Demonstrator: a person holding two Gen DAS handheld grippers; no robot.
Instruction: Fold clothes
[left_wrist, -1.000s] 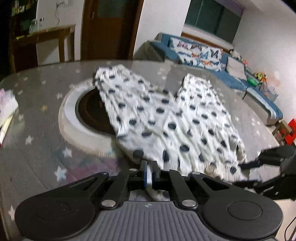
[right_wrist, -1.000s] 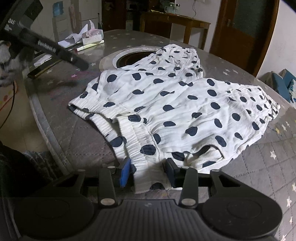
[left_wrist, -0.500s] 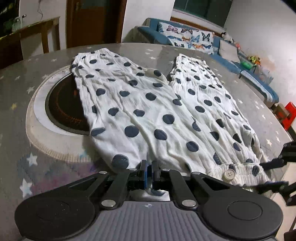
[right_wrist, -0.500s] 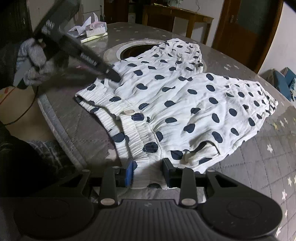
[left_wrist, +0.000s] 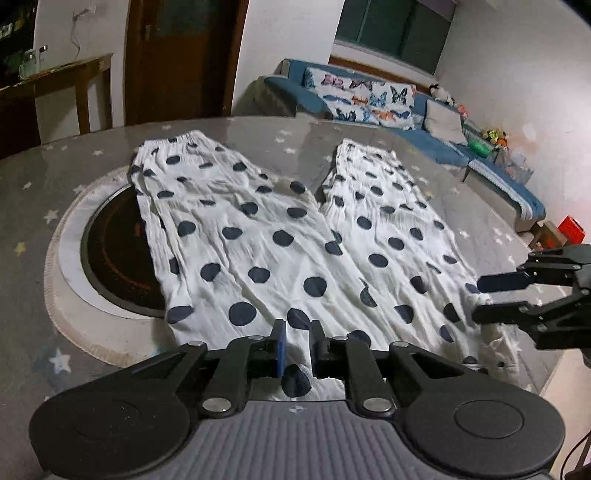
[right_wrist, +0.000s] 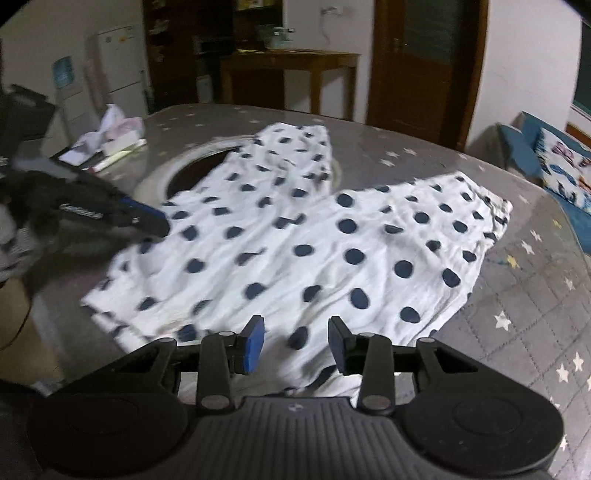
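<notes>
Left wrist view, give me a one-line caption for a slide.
Polka-dot trousers spread flat on a round table, both legs pointing away, left gripper open at the waistband, right gripper open beside it.

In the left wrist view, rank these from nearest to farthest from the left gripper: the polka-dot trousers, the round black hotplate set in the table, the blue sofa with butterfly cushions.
From the left gripper:
1. White trousers with dark blue dots, directly under and ahead of the fingers.
2. Round black hotplate sunk in the table, ahead to the left, partly covered by one trouser leg.
3. Blue sofa with butterfly cushions, far back right, beyond the table.
</notes>
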